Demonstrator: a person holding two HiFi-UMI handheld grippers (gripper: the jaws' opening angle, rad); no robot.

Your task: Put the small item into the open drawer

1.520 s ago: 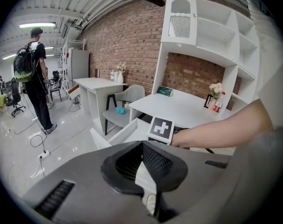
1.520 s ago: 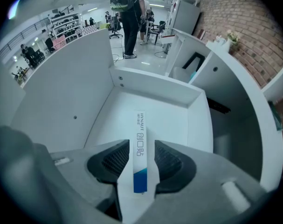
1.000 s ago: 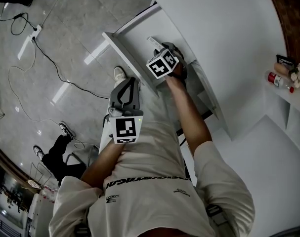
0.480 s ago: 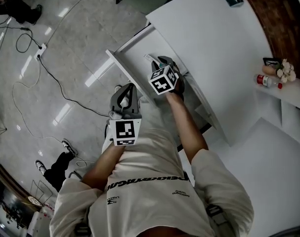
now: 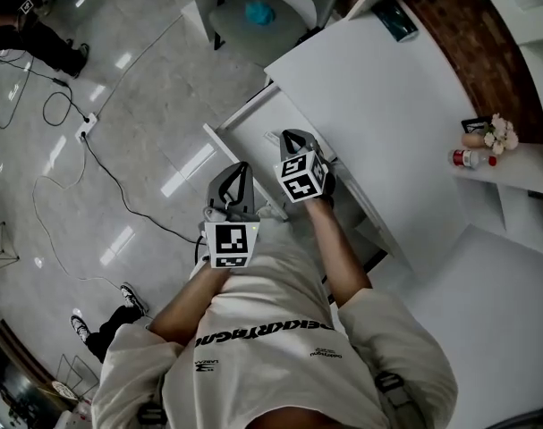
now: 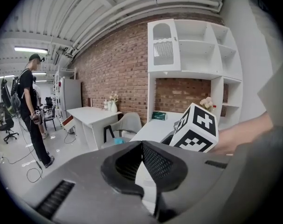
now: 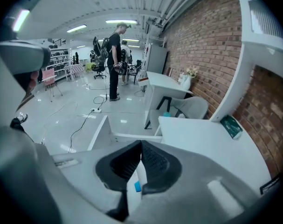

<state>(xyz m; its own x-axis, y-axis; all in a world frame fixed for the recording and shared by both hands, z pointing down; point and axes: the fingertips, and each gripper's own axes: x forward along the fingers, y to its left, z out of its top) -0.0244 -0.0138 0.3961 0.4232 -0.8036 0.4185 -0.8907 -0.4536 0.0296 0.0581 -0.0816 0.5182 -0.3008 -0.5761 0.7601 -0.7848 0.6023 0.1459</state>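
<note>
Both grippers closed over the open drawer [image 5: 221, 143]
Left gripper [image 6: 142, 143] and right gripper [image 7: 140, 143] have jaws pressed together, pinching nothing; a small blue item [image 7: 138, 186] shows below the right tips, untouched.

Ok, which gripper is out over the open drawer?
The right gripper, jaws shut, is the one above the open drawer. The left gripper sits further back, at the drawer's front edge.

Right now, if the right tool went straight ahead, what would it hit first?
Probably the open drawer, just past the shut tips of the right tool; the desk edge is close, depth unclear.
</note>
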